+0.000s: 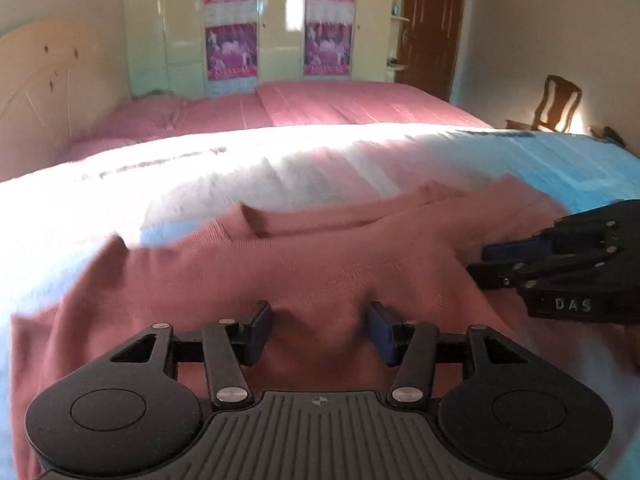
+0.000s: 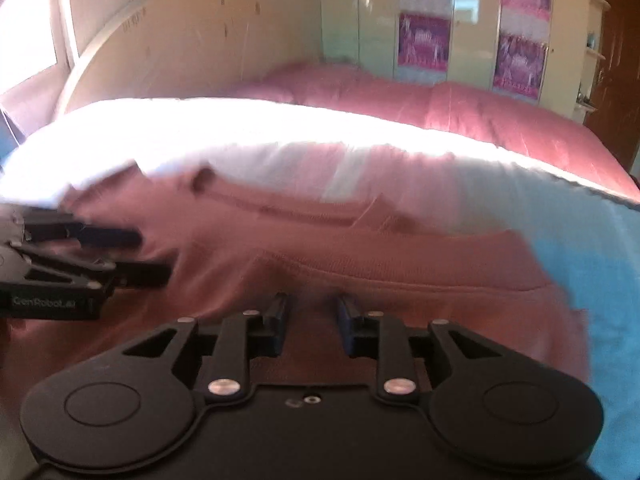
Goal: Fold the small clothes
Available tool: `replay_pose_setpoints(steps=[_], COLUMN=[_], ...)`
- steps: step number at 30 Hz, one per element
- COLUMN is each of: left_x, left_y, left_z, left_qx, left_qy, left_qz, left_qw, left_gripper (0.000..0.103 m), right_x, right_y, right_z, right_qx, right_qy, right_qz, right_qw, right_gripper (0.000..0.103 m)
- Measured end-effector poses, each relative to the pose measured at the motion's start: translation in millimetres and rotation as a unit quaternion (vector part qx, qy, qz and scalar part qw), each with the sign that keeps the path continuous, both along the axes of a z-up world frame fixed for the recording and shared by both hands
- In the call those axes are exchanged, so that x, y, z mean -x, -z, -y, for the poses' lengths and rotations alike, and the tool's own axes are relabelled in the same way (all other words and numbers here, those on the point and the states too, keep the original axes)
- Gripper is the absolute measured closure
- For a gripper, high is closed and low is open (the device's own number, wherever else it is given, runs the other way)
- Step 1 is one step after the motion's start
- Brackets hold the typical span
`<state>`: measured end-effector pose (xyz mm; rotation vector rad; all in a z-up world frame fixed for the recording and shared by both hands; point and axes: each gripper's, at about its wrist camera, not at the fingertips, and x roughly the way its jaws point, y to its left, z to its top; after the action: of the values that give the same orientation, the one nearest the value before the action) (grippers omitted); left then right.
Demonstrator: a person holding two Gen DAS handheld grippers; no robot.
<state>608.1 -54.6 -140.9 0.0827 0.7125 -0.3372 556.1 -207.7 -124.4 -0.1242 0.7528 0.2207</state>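
Observation:
A dusty pink knit garment lies spread and partly folded on a pale blue-white sheet on the bed. My left gripper hovers over its near middle, jaws open, with only the cloth surface below them. My right gripper reaches in from the right over the garment's right part. In the right wrist view the garment fills the centre. There my right gripper stands open with a narrower gap and nothing pinched. My left gripper enters from the left, also open.
A pink bedspread covers the far half of the bed. A cream headboard stands at the left, a wardrobe with purple posters behind. A wooden chair and a brown door are at the right.

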Motion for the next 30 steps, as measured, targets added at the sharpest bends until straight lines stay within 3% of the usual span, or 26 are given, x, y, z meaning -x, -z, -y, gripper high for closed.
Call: replay_pose_setpoints(steps=[4, 9, 10, 12, 13, 15, 17, 19, 20, 22, 26, 28, 29, 30], left_x=[-9.0, -6.9, -5.2, -0.2, 0.0, -2.9, -9.8, -8.8, -12.8, -23.1, -36.5, -33.1, -26.4, -15.0], left_y=[-7.3, -0.5, 0.3, 1.8, 3.5, 5.2, 1.1, -4.5, -7.8, -7.1, 4.4, 0.3, -3.9, -9.9], left_z=[-32.2, -81.4, -82.4, -80.2, -79.2, -82.7, -90.2, -86.8, -81.5, -72.5, -84.9, -84.7, -82.8, -78.6], left_qx=[-0.046, -0.022, -0.017, -0.028, -0.031, -0.021, -0.009, -0.006, -0.011, -0.027, -0.013, -0.038, -0.036, -0.009], left_qy=[-0.037, -0.077, -0.081, -0.082, -0.081, -0.085, -0.091, -0.089, -0.080, -0.074, -0.098, -0.132, -0.144, -0.132], left_qz=[0.008, 0.013, 0.013, 0.019, 0.021, 0.015, 0.011, 0.024, 0.030, 0.029, 0.013, 0.018, 0.022, 0.029], left_qw=[0.9982, 0.9967, 0.9964, 0.9961, 0.9960, 0.9961, 0.9957, 0.9958, 0.9963, 0.9964, 0.9951, 0.9904, 0.9886, 0.9908], left_gripper=[0.049, 0.048, 0.048, 0.046, 0.045, 0.044, 0.044, 0.044, 0.044, 0.044, 0.042, 0.039, 0.039, 0.039], right_x=[-14.4, -16.2, -15.3, -9.5, -6.3, -5.4, -9.2, -10.4, -10.4, -12.9, -32.3, -31.9, -29.5, -23.7], right_y=[-5.7, -5.8, -6.2, -8.8, -8.5, -2.0, -1.5, -5.8, -9.9, -15.2, -3.1, -6.1, -10.5, -16.7], right_z=[26.5, 68.2, 64.9, 51.7, 45.3, 39.1, 59.9, 75.6, 75.2, 67.2, 75.5, 86.7, 86.9, 83.3], right_qx=[0.012, 0.015, 0.023, 0.042, 0.055, 0.095, 0.052, 0.015, 0.006, 0.010, 0.031, 0.022, 0.012, 0.005], right_qy=[0.049, 0.085, 0.083, 0.074, 0.066, 0.063, 0.097, 0.119, 0.117, 0.109, 0.137, 0.156, 0.159, 0.157], right_qz=[0.016, 0.008, 0.008, 0.013, 0.022, 0.024, 0.013, 0.005, 0.011, 0.032, 0.004, -0.006, -0.013, -0.010], right_qw=[0.999, 0.996, 0.996, 0.996, 0.996, 0.993, 0.994, 0.993, 0.993, 0.993, 0.990, 0.987, 0.987, 0.987], right_gripper=[0.085, 0.084, 0.079, 0.057, 0.039, 0.050, 0.051, 0.058, 0.076, 0.095, 0.099, 0.098, 0.087, 0.080])
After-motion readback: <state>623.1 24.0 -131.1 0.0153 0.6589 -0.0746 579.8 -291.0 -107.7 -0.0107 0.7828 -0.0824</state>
